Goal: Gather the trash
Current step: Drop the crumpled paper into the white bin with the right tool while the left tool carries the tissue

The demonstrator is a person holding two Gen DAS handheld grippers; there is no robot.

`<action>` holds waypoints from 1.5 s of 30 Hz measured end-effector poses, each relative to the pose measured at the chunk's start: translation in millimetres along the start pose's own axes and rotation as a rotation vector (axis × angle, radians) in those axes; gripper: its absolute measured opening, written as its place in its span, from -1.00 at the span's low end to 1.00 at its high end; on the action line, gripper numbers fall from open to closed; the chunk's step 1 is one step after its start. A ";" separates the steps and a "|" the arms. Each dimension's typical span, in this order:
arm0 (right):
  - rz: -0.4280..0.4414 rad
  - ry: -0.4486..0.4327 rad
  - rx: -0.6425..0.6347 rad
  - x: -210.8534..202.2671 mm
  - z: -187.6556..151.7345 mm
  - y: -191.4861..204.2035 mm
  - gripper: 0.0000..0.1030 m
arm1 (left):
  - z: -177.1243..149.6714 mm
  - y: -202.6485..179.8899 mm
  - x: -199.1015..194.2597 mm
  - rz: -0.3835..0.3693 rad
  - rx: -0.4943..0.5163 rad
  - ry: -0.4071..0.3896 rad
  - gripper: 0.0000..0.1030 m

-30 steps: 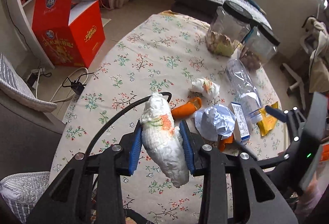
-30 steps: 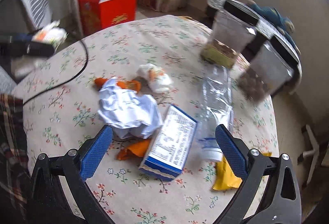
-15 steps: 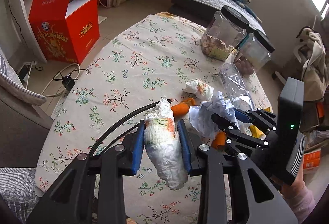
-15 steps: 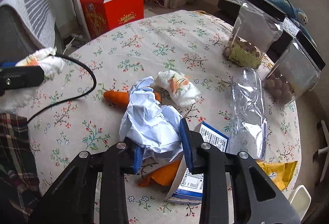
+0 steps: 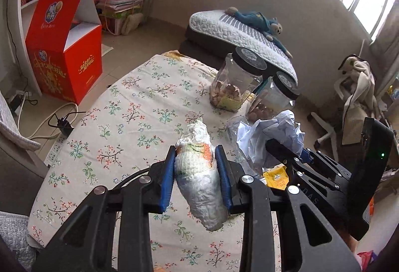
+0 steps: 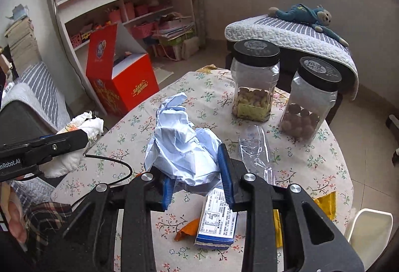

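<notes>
Nearest the left wrist camera, the left gripper [image 5: 195, 173] is seen clamped on a wadded white tissue [image 5: 199, 179], which is pinched between the blue pads [image 5: 166, 181] and held clear above the floral tablecloth [image 5: 129, 107]. Just beside it, the right gripper [image 6: 197, 173] is closed on a crumpled pale-blue paper [image 6: 182, 142], and that wad too appears lifted off the cloth. The step in hand is therefore judged to be the carrying-off stage: two pieces of trash have been gathered, one in each tool, and neither has been dropped. A bin cannot be made out with certainty in either view, so the next move is expected to require that both loads be swung toward whatever receptacle is used and released there without the light paper slipping. Left on the table below the right tool are a blue-and-white carton [image 6: 217, 219], an orange wrapper [image 6: 187, 230], a yellow packet [image 6: 324, 204] and a flattened clear bottle [image 6: 254, 149]. Farther back, two black-lidded jars [image 6: 254, 82] stand near the table's far edge, and a red box [image 5: 64, 57] is seen on the floor beyond.
</notes>
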State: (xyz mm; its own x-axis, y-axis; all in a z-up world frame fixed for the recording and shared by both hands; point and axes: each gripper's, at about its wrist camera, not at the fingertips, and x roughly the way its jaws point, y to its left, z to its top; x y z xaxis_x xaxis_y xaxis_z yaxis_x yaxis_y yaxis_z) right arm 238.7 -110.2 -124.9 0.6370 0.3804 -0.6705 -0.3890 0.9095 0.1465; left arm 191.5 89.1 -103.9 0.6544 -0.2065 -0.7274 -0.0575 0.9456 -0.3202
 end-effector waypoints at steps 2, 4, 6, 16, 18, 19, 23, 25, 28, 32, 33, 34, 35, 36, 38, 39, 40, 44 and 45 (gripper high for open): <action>-0.018 -0.018 0.017 -7.0 1.0 -8.2 -0.41 | 2.2 -9.9 -2.2 -0.011 0.008 -0.013 -0.39; -0.029 -0.033 0.038 -12.4 2.2 -16.3 -0.41 | 4.2 -19.8 -4.0 -0.022 0.021 -0.021 -0.39; -0.044 -0.049 0.056 -19.2 2.9 -24.1 -0.41 | 5.0 -31.0 -5.7 -0.029 0.040 -0.030 -0.39; -0.141 -0.133 0.113 -60.9 0.2 -61.1 -0.41 | 4.6 -88.1 -5.5 -0.076 0.122 -0.060 -0.39; -0.164 -0.148 0.126 -69.8 -1.5 -69.4 -0.41 | 4.1 -100.2 -5.4 -0.089 0.137 -0.062 -0.39; -0.177 -0.156 0.133 -74.7 -2.5 -74.0 -0.41 | 3.7 -106.5 -5.4 -0.095 0.146 -0.064 -0.39; -0.229 -0.182 0.168 -93.2 -8.2 -94.3 -0.40 | 1.8 -132.4 -6.4 -0.123 0.182 -0.071 -0.39; -0.256 -0.194 0.190 -103.8 -12.2 -106.1 -0.40 | -0.1 -145.8 -6.8 -0.142 0.198 -0.071 -0.39; -0.295 -0.211 0.224 -120.8 -18.9 -124.8 -0.40 | -3.4 -166.5 -7.4 -0.169 0.225 -0.069 -0.39; -0.346 -0.240 0.276 -146.1 -30.2 -149.1 -0.41 | -11.8 -196.8 -10.8 -0.203 0.270 -0.070 -0.39; -0.363 -0.247 0.288 -153.1 -33.4 -155.5 -0.41 | -13.9 -204.2 -11.3 -0.211 0.282 -0.069 -0.39; -0.381 -0.253 0.300 -158.9 -36.3 -160.9 -0.41 | -16.3 -211.0 -11.8 -0.217 0.293 -0.068 -0.39; -0.401 -0.255 0.314 -164.2 -39.4 -166.9 -0.41 | -18.9 -217.8 -12.0 -0.225 0.305 -0.065 -0.39; -0.420 -0.255 0.329 -168.7 -42.3 -173.5 -0.41 | -21.7 -224.3 -12.0 -0.231 0.314 -0.062 -0.39; -0.456 -0.252 0.370 -178.7 -51.0 -189.2 -0.42 | -27.3 -238.2 -11.1 -0.245 0.331 -0.054 -0.39; -0.468 -0.253 0.398 -185.0 -56.8 -198.3 -0.42 | -30.2 -244.2 -10.5 -0.253 0.339 -0.050 -0.39; -0.478 -0.254 0.424 -190.5 -61.8 -206.3 -0.42 | -33.5 -250.9 -9.9 -0.261 0.349 -0.045 -0.39; -0.546 -0.264 0.523 -216.5 -85.0 -236.5 -0.40 | -48.4 -275.9 -3.5 -0.287 0.391 -0.010 -0.39; -0.561 -0.268 0.553 -221.9 -91.3 -244.2 -0.18 | -52.1 -283.5 -0.7 -0.296 0.400 0.006 -0.39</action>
State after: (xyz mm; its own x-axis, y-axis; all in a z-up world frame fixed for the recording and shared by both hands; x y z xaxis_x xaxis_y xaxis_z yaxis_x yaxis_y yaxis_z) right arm 131.6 -432.0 -78.3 0.8030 -0.1905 -0.5647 0.3720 0.9005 0.2253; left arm 168.1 -191.9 -44.3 0.5948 -0.4811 -0.6440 0.4249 0.8682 -0.2562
